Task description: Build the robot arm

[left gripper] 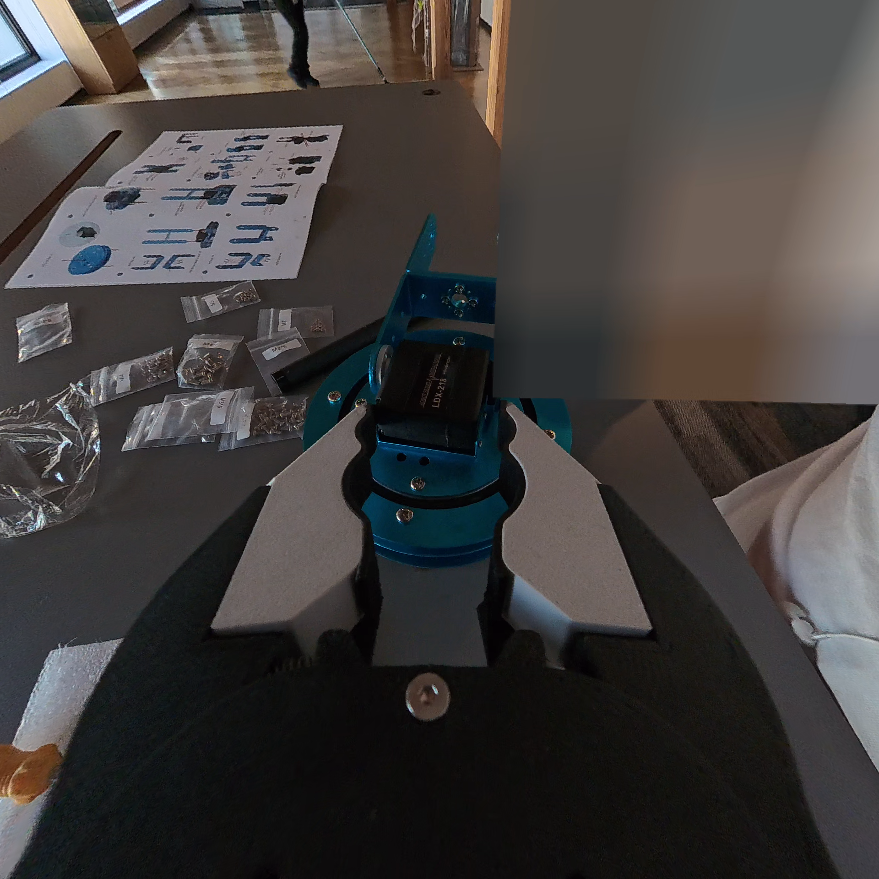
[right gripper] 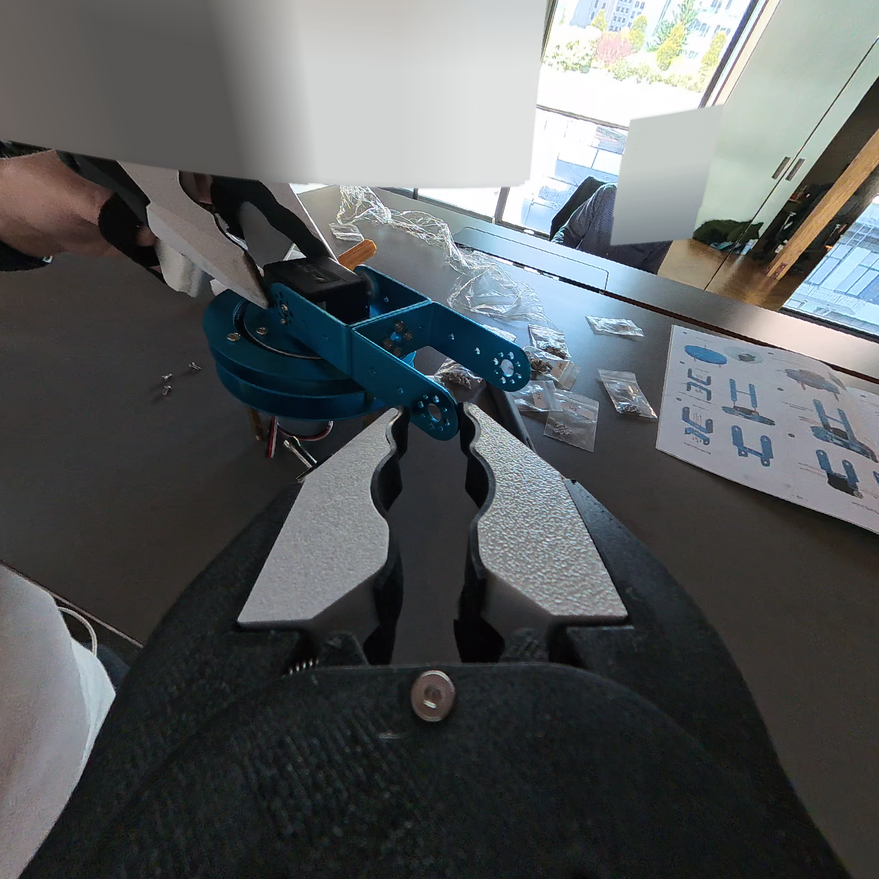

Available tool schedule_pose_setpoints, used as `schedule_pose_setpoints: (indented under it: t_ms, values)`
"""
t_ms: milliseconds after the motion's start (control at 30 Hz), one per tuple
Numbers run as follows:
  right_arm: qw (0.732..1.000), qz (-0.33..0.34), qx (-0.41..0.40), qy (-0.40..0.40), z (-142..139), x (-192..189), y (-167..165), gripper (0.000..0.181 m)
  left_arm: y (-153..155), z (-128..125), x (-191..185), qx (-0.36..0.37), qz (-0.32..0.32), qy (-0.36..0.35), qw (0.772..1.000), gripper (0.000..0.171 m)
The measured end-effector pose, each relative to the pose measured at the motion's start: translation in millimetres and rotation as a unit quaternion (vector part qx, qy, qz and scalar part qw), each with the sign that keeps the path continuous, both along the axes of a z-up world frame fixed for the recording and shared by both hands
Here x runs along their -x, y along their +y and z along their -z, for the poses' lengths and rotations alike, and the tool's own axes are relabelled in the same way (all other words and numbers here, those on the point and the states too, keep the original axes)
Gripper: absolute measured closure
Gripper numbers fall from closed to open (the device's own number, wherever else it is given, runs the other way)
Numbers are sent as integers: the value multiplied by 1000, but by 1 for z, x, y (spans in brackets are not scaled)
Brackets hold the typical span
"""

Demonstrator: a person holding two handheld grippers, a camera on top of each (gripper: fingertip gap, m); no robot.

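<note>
A blue metal assembly stands on the dark table: a round blue base [left gripper: 428, 528] [right gripper: 266, 376], a black servo [left gripper: 433, 380] [right gripper: 314, 285] on top, and a blue U bracket [left gripper: 428, 290] [right gripper: 395, 352] reaching out from it. My left gripper [left gripper: 435, 411] is shut on the servo and its blue mount. It also shows in the right wrist view [right gripper: 290, 276], held by a hand. My right gripper [right gripper: 433, 411] has its fingertips closed around the round end tab of the bracket's near arm [right gripper: 435, 418].
An instruction sheet [left gripper: 190, 214] [right gripper: 761, 418], several small bags of screws [left gripper: 204, 366] [right gripper: 571, 418], crumpled clear wrap [left gripper: 43, 456] [right gripper: 475, 276] and a black rod [left gripper: 328, 356] lie beyond the base. Loose screws [right gripper: 178, 376] lie left of it. A white sleeve [left gripper: 808, 547] is at the table's edge. One gripper's finger ends stand about 12 cm off the other's. The black rod [left gripper: 328, 356] is about 15 cm from both grippers' fingertips.
</note>
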State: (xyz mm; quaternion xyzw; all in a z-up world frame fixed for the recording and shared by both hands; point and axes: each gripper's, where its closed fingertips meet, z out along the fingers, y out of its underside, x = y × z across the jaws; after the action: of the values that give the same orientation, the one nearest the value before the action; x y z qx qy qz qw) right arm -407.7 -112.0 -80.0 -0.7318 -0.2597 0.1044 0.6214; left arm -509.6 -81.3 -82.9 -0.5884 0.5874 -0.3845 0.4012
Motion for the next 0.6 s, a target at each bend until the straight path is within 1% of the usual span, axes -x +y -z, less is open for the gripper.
schedule_pose_setpoints:
  t_ms: [600]
  values:
    - [999, 28, -31, -18, -1, 1, -4, 159, -1, 0, -1, 13, 0, -24, 1000, 121]
